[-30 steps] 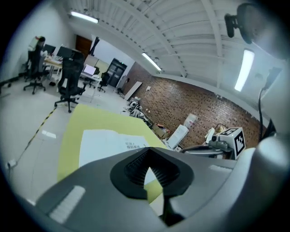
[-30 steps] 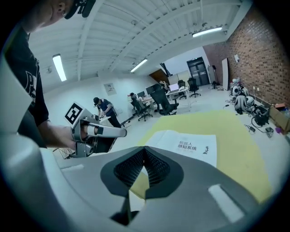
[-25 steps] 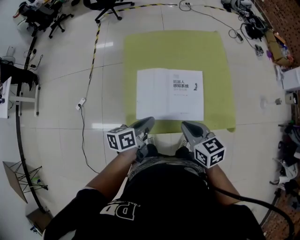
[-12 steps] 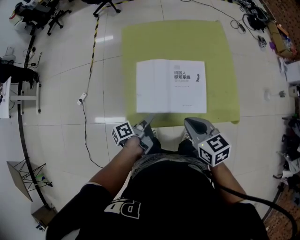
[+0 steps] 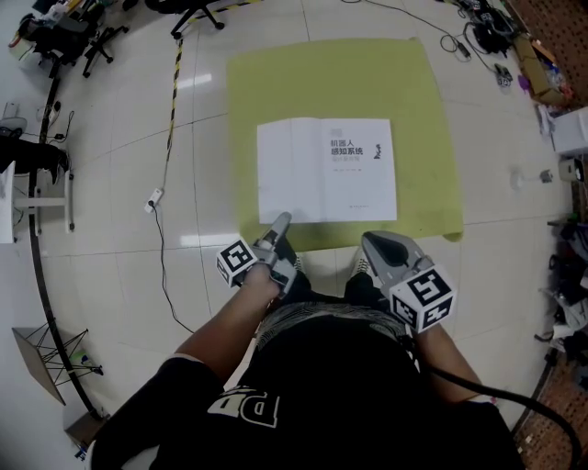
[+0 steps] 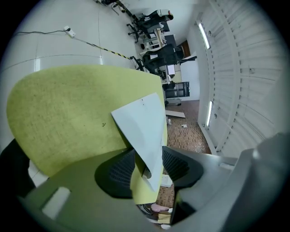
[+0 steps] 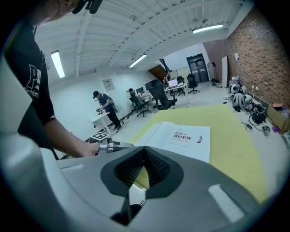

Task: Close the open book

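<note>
The open book [image 5: 326,170] lay flat on a yellow-green mat [image 5: 423,92] spread over the white tiled floor [image 5: 119,275]. My left claw [image 5: 280,223] had just been opening and stood wide, the book's near left corner between its jaws. The right claw [image 5: 375,246] hung shut and empty at the mat's near edge. Office chairs [image 5: 197,11] and a brick wall [image 7: 258,54] edged the room.

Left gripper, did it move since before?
Yes. The left gripper sank and rolled toward the book's near edge; its jaws have just been opening, the left page's corner between them.
</note>
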Available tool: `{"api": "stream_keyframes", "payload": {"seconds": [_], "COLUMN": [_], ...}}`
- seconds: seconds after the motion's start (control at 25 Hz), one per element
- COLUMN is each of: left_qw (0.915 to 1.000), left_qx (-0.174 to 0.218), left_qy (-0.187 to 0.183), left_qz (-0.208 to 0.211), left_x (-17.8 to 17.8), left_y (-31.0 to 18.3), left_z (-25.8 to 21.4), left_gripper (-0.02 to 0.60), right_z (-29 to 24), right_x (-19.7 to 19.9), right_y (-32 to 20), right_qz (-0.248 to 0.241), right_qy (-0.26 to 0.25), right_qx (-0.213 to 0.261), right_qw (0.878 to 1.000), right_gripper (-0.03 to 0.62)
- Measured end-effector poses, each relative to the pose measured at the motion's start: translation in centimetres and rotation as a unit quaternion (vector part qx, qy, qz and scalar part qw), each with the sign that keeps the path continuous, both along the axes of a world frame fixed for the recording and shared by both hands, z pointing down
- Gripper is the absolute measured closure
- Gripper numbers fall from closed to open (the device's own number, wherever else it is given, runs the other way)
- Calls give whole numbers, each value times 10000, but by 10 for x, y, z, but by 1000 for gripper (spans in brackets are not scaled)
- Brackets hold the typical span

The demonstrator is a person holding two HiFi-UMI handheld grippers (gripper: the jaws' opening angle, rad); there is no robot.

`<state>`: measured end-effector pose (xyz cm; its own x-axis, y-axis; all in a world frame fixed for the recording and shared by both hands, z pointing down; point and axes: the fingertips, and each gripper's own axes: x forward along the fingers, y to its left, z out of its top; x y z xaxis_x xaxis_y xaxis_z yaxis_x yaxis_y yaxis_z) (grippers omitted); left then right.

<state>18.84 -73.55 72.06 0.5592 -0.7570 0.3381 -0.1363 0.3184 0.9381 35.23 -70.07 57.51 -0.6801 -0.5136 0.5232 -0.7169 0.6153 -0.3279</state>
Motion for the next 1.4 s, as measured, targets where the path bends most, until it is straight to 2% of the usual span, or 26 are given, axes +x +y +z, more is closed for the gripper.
{"api": "stream_keyframes", "payload": {"seconds": [0.08, 0.2, 0.28, 0.36, 0.48, 0.6, 0.64, 0.68, 0.72, 0.84, 0.88, 0.96, 1.2, 1.28, 1.4], "left_qw": [9997, 9948, 9850, 9682, 9288, 8885, 8723, 8527, 8295, 7526, 7313, 6981, 6214, 6070, 5965], "left_qx": [88, 400, 788, 1274, 1950, 2289, 2369, 2447, 2522, 2716, 2772, 2885, 3096, 3060, 3021], "left_qy": [-216, -904, -1433, -1935, -2681, -3279, -3505, -3762, -4046, -4798, -4945, -5093, -5138, -5099, -4935], "left_qz": [-12, 242, 542, 945, 1659, 2251, 2452, 2674, 2910, 3600, 3793, 4124, 5040, 5271, 5562], "left_x": [-1, 1, 5, 12, 29, 48, 55, 61, 68, 88, 95, 110, 149, 156, 165], "left_y": [-2, -1, -2, -3, -3, -1, -1, -2, -3, -4, -5, -6, 4, 10, 20], "left_z": [-2, -12, -27, -43, -63, -75, -78, -81, -83, -85, -84, -85, -74, -70, -67], "left_gripper": [390, 476, 528, 554, 572, 572, 572, 572, 572, 572, 572, 572, 546, 535, 531], "right_z": [-2, -7, -10, -13, -16, -21, -24, -27, -30, -39, -41, -45, -49, -49, -49], "right_x": [1, 4, 5, 6, 8, 10, 11, 13, 15, 23, 26, 32, 45, 50, 58], "right_y": [0, -1, -3, -4, -6, -5, -6, -7, -8, -10, -10, -11, -8, -6, -6], "right_qz": [41, 104, 124, 155, 184, 187, 195, 212, 241, 363, 408, 501, 698, 736, 764], "right_qy": [-8, -34, -40, -65, -117, -134, -144, -162, -191, -269, -280, -304, -345, -355, -356], "right_qx": [4, 53, 95, 133, 184, 263, 293, 320, 342, 419, 446, 480, 518, 518, 516], "right_qw": [10000, 9999, 9999, 9998, 9996, 9994, 9993, 9991, 9989, 9981, 9978, 9971, 9956, 9953, 9951], "right_gripper": [586, 586, 586, 586, 586, 586, 586, 586, 586, 586, 586, 586, 586, 586, 586]}}
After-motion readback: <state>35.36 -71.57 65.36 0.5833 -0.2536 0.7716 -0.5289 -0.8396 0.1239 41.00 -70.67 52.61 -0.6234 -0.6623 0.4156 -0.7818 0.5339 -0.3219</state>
